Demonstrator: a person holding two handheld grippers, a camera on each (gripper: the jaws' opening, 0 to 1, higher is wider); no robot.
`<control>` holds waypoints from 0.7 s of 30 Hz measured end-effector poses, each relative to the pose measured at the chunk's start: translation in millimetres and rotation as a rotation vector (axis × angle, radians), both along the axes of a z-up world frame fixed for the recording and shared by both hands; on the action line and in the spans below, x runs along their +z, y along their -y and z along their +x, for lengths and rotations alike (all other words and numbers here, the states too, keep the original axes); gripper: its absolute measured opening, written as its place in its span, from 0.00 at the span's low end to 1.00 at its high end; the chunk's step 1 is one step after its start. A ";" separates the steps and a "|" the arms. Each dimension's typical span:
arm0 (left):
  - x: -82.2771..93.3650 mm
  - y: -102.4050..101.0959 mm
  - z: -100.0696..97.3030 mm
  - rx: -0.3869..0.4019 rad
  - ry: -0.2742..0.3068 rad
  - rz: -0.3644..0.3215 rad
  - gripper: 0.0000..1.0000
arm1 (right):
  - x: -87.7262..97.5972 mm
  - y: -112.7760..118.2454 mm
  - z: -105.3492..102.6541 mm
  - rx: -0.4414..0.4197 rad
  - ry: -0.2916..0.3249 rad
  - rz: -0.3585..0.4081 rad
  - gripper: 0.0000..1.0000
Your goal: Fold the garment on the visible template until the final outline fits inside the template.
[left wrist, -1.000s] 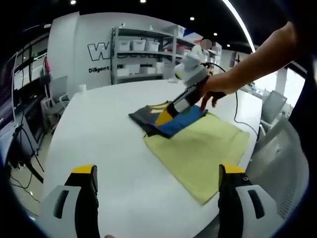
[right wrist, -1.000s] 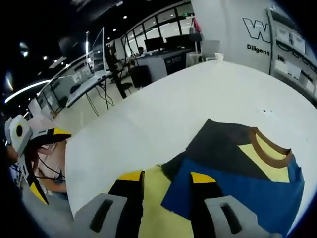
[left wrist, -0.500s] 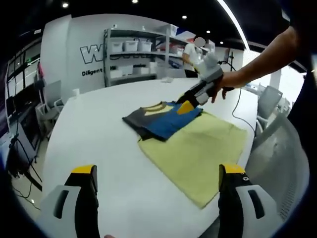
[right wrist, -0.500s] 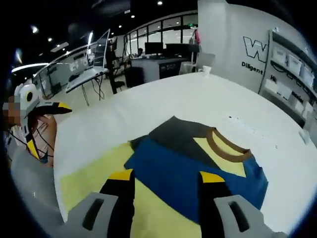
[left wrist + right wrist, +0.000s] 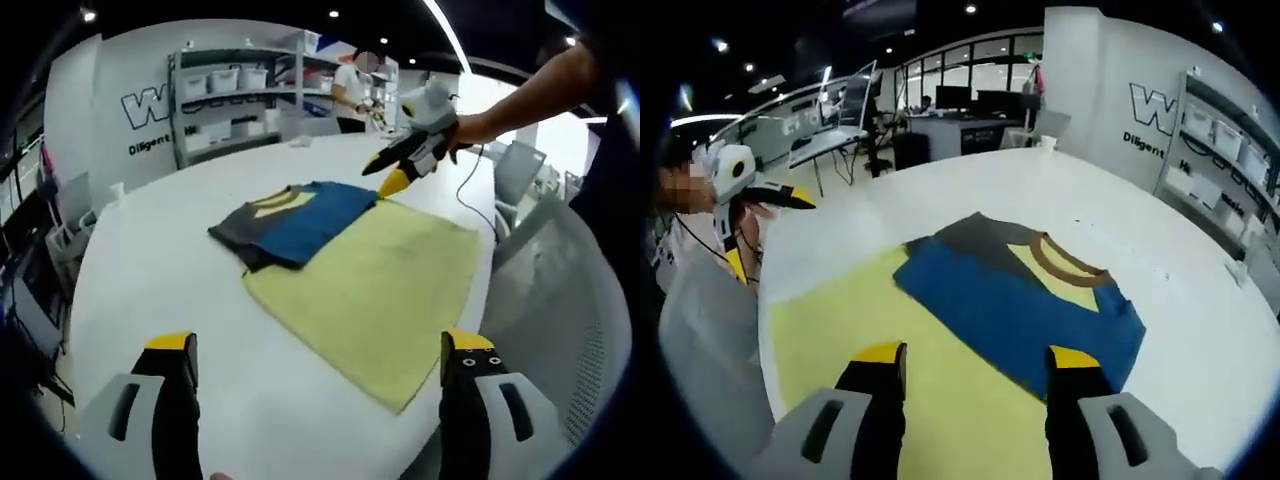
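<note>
A folded garment (image 5: 290, 215), blue with a dark grey part and a yellow, brown-collared front, lies flat on the white table (image 5: 160, 280). It overlaps the far corner of the yellow template (image 5: 370, 290). My left gripper (image 5: 318, 342) hangs wide open above the table's near edge, with nothing between its jaws. A hand holds my right gripper (image 5: 392, 180) in the air past the garment's far side. In the right gripper view the garment (image 5: 1020, 300) lies just ahead of the open right gripper (image 5: 975, 355), above the template (image 5: 830, 330). The left gripper (image 5: 750, 190) is at the left.
A grey mesh chair (image 5: 560, 300) stands close to the table's right edge. Shelves with white bins (image 5: 230, 100) line the back wall, and a person (image 5: 355, 85) stands near them. Desks with monitors (image 5: 950, 110) lie beyond the table. A small cup (image 5: 1045, 141) sits on the table's far side.
The right gripper's jaws widened and it drew back off the garment's blue edge, rising above the table. The garment stays flat. The left gripper's view swung slightly, jaws still wide.
</note>
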State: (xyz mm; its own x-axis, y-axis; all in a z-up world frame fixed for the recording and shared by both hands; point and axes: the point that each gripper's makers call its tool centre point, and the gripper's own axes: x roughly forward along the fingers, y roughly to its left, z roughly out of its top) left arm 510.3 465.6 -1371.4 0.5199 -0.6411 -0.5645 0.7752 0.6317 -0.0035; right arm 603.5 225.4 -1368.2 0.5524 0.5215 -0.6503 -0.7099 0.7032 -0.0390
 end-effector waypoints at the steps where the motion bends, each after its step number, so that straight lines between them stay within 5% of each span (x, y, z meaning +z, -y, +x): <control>1: 0.0 0.7 0.4 -0.004 0.004 0.002 0.96 | -0.3 2.2 -3.1 -0.001 -0.002 0.001 0.53; 12: -5.2 10.4 -0.4 -0.047 -0.011 0.028 0.96 | -5.0 27.6 -30.7 -0.019 -0.007 0.005 0.55; 21: -11.3 25.3 -10.8 -0.116 0.000 0.035 0.92 | -12.8 46.2 -73.7 0.076 -0.002 -0.065 0.54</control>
State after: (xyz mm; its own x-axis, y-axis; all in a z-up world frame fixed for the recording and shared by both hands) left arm 499.5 440.3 -1382.7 0.4432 -0.6772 -0.5874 0.8432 0.5374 0.0167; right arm 529.8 179.2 -1381.0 0.5116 0.5186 -0.6851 -0.7613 0.6433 -0.0815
